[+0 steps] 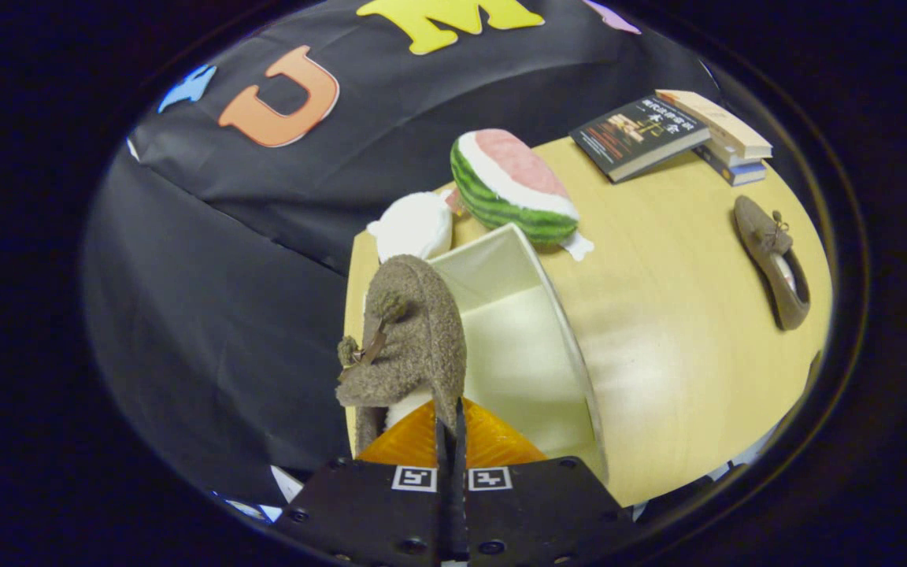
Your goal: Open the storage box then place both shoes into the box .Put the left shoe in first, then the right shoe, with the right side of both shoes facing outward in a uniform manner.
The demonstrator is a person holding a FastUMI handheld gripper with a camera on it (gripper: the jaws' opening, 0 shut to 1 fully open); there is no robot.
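Gripper (450, 429) pinches shoe (410, 331); heel hidden; seemingly over box (520, 346).

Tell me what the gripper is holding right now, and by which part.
The gripper is shut on a fuzzy brown shoe, pinching the thin edge of its opening at the heel end, above the open white box.

Two brown shoes: one (410, 331) pinched in the closed tongs (450, 441), one (772, 260) at two o'clock on the table (658, 354). One open storage box (516, 346). Three books (674, 134). One watermelon plush (512, 185). One white plush (414, 227).
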